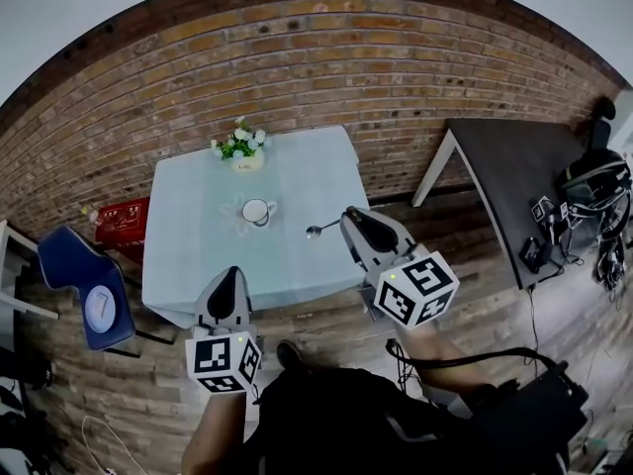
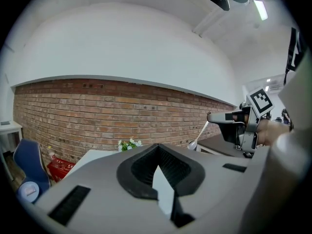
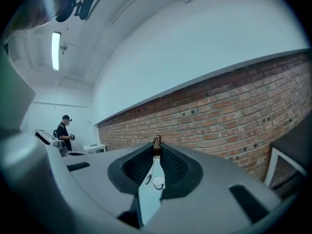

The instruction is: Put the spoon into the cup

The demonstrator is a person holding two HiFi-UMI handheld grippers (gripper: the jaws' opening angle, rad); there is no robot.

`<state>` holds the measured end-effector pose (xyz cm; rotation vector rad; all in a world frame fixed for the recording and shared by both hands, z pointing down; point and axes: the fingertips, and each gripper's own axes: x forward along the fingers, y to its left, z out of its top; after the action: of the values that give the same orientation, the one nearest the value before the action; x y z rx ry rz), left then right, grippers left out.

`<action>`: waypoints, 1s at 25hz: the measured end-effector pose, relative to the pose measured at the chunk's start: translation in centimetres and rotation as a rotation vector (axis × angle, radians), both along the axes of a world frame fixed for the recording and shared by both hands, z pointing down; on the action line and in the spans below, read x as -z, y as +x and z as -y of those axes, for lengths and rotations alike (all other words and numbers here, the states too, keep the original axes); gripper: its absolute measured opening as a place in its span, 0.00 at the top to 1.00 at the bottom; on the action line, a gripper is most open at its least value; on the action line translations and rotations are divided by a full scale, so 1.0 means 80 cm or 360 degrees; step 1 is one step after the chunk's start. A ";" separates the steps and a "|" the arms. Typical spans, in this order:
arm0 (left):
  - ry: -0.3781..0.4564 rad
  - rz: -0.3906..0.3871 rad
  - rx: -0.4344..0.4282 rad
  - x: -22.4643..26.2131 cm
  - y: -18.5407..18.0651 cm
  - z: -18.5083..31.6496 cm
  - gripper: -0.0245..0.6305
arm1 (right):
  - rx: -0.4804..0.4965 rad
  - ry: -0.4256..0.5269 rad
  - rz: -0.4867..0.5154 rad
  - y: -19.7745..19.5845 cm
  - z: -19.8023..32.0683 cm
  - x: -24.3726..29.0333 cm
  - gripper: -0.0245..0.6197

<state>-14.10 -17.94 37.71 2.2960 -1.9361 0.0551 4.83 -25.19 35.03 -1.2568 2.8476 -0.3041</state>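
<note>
The worktop (image 1: 188,255) at the centre of the frame wears a pale mint cloth; the cup (image 1: 255,211) is white, the spoon (image 1: 318,230) silvery, the flowers (image 1: 240,143) white with green leaves in a cream pot, and the brick wall (image 1: 297,57) across the top is red-brown with pale mortar lines. Low in the frame, the left tool (image 1: 228,271) and right tool (image 1: 353,216) are grey with black pads, their cubes (image 1: 223,362) white with black square markers. At the left are a blue chair (image 1: 61,265) and a red crate (image 1: 124,221), at the right a dark grey side worktop (image 1: 514,161) with white legs, all over a brown wooden floor (image 1: 475,255).
</note>
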 end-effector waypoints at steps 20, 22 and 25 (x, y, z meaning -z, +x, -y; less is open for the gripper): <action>0.0013 -0.0041 -0.0097 -0.005 -0.125 0.097 0.95 | -0.0176 -0.0045 -0.0002 -0.096 0.101 0.007 0.88; 0.0007 -0.0050 -0.0080 -0.010 -0.130 0.099 0.95 | -0.0152 -0.0038 -0.0029 -0.104 0.110 0.005 0.88; -0.0004 -0.0048 -0.0040 -0.015 -0.132 0.107 0.95 | -0.0121 -0.0042 -0.0032 -0.110 0.132 -0.002 0.88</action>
<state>-24.70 -26.51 38.88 2.3057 -1.8920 0.0256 -3.99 -35.74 35.19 -1.3770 2.8128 -0.3297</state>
